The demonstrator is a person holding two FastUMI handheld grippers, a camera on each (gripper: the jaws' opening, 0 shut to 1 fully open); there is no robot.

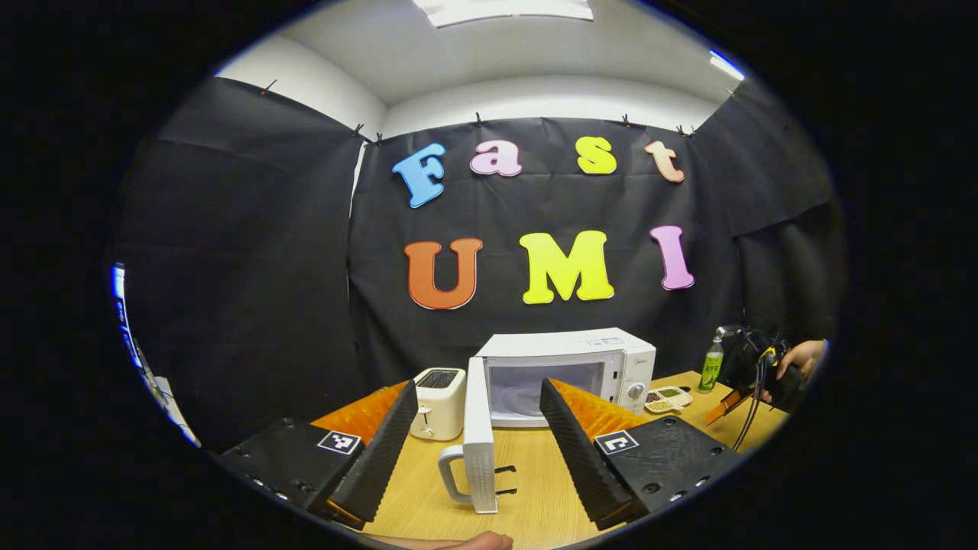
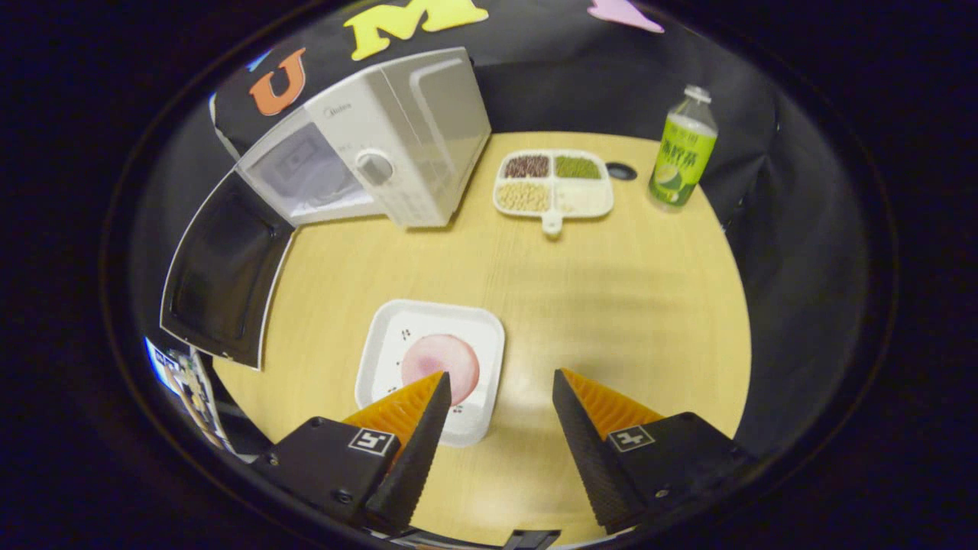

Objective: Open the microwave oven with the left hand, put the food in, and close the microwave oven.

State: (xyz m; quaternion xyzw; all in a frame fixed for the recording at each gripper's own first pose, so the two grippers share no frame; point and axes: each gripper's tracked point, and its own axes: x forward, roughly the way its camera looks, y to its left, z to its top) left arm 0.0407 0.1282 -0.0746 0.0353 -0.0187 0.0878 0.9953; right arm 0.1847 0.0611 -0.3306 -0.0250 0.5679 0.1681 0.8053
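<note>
White microwave (image 2: 397, 145) door (image 2: 221, 275) swung wide, logo perhaps Midea, both grippers' fingers spread, holding nothing.

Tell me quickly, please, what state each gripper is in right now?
Left gripper: jaws open, holding nothing, facing the swung-open microwave door.
Right gripper: jaws open, holding nothing, above the white plate with the food.

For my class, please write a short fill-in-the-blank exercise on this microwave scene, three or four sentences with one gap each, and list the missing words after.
1. The microwave door stands ____.
2. The pink food lies on a white ____ on the table.
3. The right gripper hovers with its jaws ____.
4. Left of the microwave in the left gripper view stands a white ____.

Missing words: open; plate; open; toaster
</note>
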